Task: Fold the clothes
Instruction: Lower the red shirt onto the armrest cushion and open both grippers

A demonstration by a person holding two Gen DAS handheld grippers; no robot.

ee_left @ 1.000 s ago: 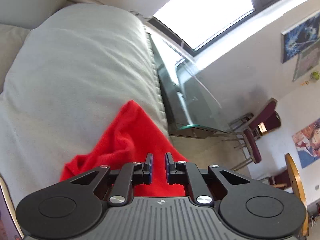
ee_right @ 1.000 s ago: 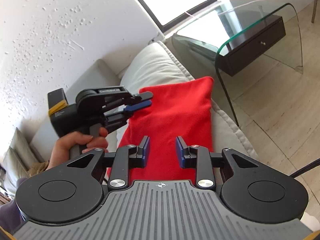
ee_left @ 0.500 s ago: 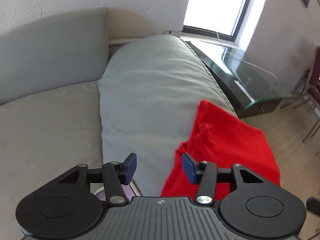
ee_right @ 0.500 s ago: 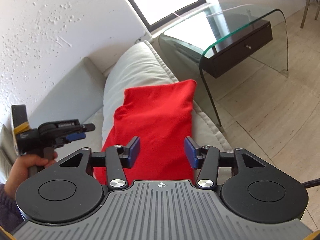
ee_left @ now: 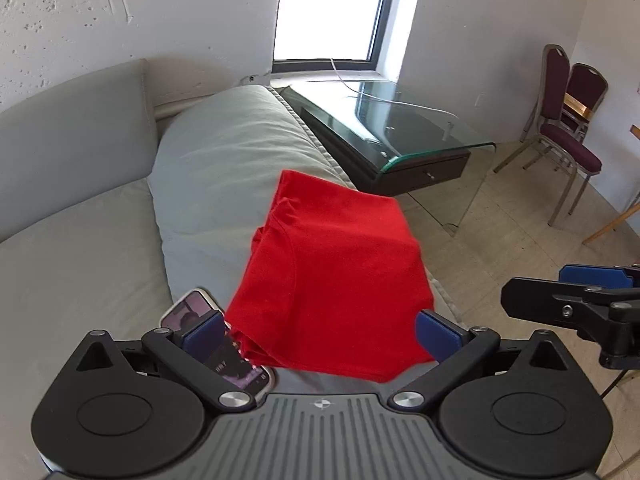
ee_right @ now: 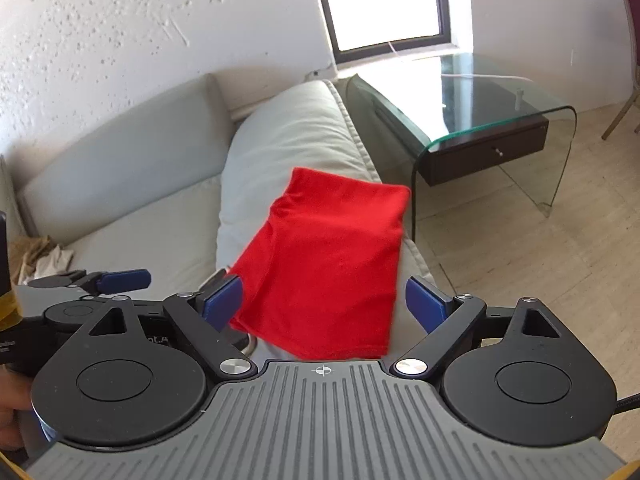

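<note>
Both tongs, left (ee_left: pixel 318 330) and right (ee_right: pixel 324 300), opening wide, now empty and lifted off; red garment (ee_left: pixel 336 276) lies folded on sofa arm (ee_left: pixel 224 160) edge.

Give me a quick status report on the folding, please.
Left tongs and right tongs opening, empty. Red garment folded on sofa arm. Phone beside it.

Grey sofa (ee_left: pixel 80 264): folded red garment (ee_left: pixel 336 272) lies draped over its padded armrest (ee_left: pixel 224 160). Phone (ee_left: pixel 192 308) rests beside the garment's near edge.
</note>
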